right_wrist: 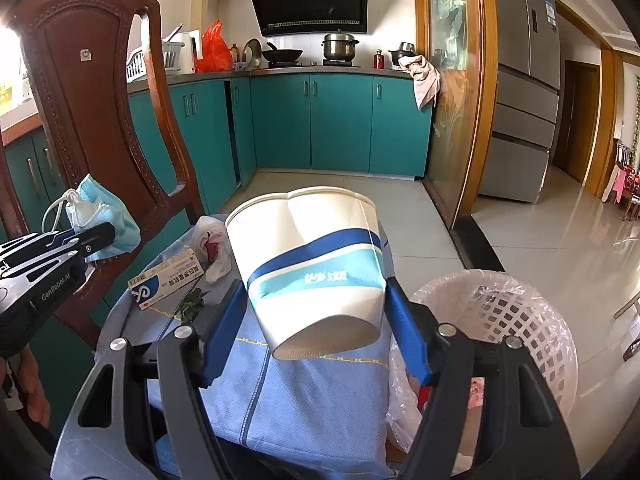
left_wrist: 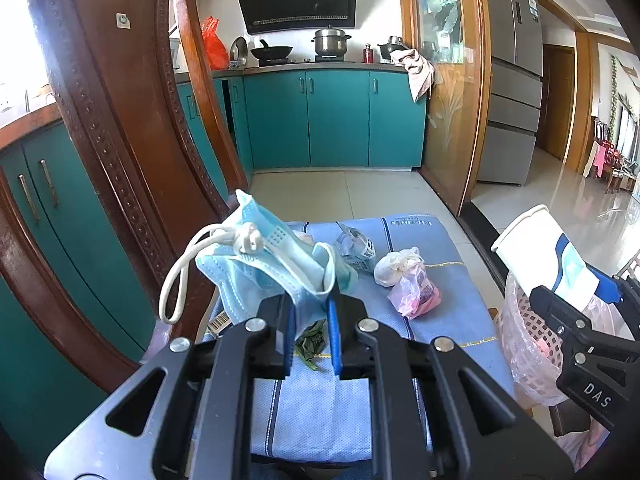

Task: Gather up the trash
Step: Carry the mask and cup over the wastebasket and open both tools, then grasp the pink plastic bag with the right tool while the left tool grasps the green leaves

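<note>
Two hand-held grippers each carry a piece of trash above a chair seat covered with a blue cushion (right_wrist: 320, 400). The left hand-held gripper (left_wrist: 311, 320) is clamped on a crumpled blue face mask (left_wrist: 272, 264), lifted clear of the cushion. The right hand-held gripper (right_wrist: 316, 320) squeezes a dented white paper cup (right_wrist: 316, 272) between its blue pads. Just right of the chair stands a white basket (right_wrist: 520, 320) lined with a plastic bag. A medicine box (right_wrist: 168, 280), a green leaf (right_wrist: 192, 304) and wadded wrappers (left_wrist: 404, 276) lie on the cushion.
</note>
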The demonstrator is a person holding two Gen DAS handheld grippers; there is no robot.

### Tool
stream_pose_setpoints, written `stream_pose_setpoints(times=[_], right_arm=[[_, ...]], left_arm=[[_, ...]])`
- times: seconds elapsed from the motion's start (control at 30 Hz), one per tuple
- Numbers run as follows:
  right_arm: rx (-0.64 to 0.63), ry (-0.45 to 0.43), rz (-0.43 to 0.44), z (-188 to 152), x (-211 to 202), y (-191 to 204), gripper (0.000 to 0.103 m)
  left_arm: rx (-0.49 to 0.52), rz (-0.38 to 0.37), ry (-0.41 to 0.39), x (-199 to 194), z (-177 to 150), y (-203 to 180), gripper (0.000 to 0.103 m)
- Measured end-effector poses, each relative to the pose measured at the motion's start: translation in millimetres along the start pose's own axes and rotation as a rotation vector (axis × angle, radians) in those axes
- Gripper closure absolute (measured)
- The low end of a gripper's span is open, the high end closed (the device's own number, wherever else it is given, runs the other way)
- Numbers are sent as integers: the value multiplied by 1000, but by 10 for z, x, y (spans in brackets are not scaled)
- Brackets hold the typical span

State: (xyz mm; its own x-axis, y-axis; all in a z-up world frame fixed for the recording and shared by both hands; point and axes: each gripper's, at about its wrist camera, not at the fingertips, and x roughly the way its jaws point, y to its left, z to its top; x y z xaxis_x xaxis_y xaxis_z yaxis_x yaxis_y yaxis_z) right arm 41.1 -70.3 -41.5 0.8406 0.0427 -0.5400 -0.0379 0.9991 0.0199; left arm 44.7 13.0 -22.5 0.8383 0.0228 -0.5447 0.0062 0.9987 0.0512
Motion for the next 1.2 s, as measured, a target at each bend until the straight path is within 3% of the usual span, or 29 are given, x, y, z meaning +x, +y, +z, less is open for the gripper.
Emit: stream_pose_setpoints(times=[0.37, 0.47, 0.57, 0.77, 0.9, 0.97, 1.0, 1.07, 1.1, 1.13, 1.2], right_arm=[[0, 22, 2, -20, 47, -38, 35], [26, 7, -5, 13, -7, -174, 35], [61, -17, -64, 23, -120, -498, 35], [147, 24, -223, -183, -271, -1354, 34], [222, 121, -247, -485, -125, -1760, 34], [250, 143, -242, -586, -77, -1866, 34], [264, 152, -243, -627, -60, -1925, 34], [275, 167, -252, -670, -40, -2007, 33], [276, 180, -268, -687, -18, -2056, 33], [269, 194, -287, -693, 0, -2071, 33], [252, 219, -321, -730, 41, -2109, 32]], left_arm=[[10, 0, 25, 86, -26, -47, 88], [17, -13, 32, 117, 14, -82, 88], [47, -65, 41, 146, 72, -237, 88], [123, -261, 115, 321, 109, -912, 88], [213, -449, 205, 508, -2, -1661, 87], [260, -503, 222, 548, -51, -1923, 87], [287, -571, 250, 598, -74, -2108, 87], [297, -694, 304, 687, -82, -2285, 82], [305, -761, 333, 755, -90, -2374, 70], [323, -772, 337, 792, -97, -2423, 50], [367, -709, 279, 820, -103, -2444, 32]])
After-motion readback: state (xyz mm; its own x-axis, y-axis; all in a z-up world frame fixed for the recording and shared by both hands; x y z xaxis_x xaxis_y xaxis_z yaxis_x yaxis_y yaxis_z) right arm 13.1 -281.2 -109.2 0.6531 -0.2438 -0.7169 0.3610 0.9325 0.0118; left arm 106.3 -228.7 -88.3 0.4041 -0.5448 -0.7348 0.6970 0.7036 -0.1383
